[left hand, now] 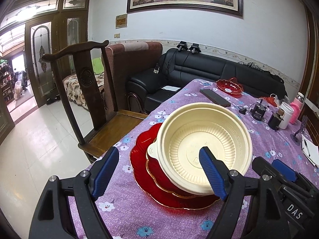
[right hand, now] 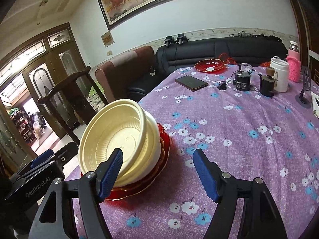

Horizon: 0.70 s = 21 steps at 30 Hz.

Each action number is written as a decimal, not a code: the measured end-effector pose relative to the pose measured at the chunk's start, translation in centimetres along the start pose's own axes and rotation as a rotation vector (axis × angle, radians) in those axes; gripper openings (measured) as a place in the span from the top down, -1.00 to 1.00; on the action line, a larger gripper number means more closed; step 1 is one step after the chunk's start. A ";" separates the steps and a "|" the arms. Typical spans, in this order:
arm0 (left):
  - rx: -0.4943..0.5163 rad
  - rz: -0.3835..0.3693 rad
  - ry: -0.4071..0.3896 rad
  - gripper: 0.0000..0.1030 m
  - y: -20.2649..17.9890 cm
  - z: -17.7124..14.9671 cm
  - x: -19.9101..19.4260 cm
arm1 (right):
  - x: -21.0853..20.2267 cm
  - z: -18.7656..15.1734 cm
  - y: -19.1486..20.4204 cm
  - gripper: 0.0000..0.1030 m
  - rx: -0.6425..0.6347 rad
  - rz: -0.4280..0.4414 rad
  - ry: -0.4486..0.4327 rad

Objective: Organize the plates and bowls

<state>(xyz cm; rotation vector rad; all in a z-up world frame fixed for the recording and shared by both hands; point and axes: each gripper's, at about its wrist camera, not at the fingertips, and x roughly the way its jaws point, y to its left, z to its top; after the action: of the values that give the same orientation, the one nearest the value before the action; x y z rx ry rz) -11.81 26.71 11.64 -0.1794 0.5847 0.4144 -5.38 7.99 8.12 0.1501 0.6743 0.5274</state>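
A cream plastic bowl (left hand: 203, 147) with a ribbed inner wall, a flat rim and a small tab handle sits tilted on a stack of red plates (left hand: 159, 179) with scalloped, gold-edged rims. The right wrist view shows two cream bowls nested (right hand: 119, 139), the upper one leaning toward the camera.

The left gripper (left hand: 159, 171) has its blue ribbed fingers (left hand: 213, 177) spread wide; the right-hand finger overlaps the bowl's near rim in the picture, the other stands off to the left over the purple flowered tablecloth (left hand: 139, 215), and neither presses on anything.

The right gripper (right hand: 159, 173) is likewise spread, clamping nothing. The stack lies just beyond its left finger (right hand: 109, 175); whether that finger touches the bowl cannot be told. Its right finger is over bare cloth.
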 end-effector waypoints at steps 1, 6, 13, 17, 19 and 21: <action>0.002 0.002 -0.005 -0.64 -0.1 -0.1 -0.2 | 0.0 -0.1 0.0 -0.51 -0.001 0.000 0.001; 0.007 0.033 -0.056 -0.75 -0.5 -0.4 -1.1 | -0.3 -0.9 0.1 -0.52 -0.018 -0.010 0.003; -0.002 0.082 -0.137 -0.99 -0.9 -0.6 -2.8 | -1.0 -1.9 -0.4 -0.59 -0.025 -0.019 -0.005; 0.021 0.088 -0.166 -1.00 -1.8 -0.8 -3.6 | -1.7 -2.4 -1.0 -0.61 -0.013 -0.018 -0.013; 0.031 0.088 -0.186 -1.00 -2.3 -1.0 -4.1 | -2.1 -2.7 -1.3 -0.62 -0.011 -0.021 -0.018; 0.029 0.093 -0.220 -1.00 -2.7 -1.2 -4.9 | -2.6 -3.1 -1.5 -0.63 -0.011 -0.028 -0.027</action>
<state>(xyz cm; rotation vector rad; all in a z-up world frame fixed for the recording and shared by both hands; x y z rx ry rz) -15.01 22.31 13.56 -0.0773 0.3830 0.5081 -8.40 5.31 6.75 0.1370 0.6461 0.5013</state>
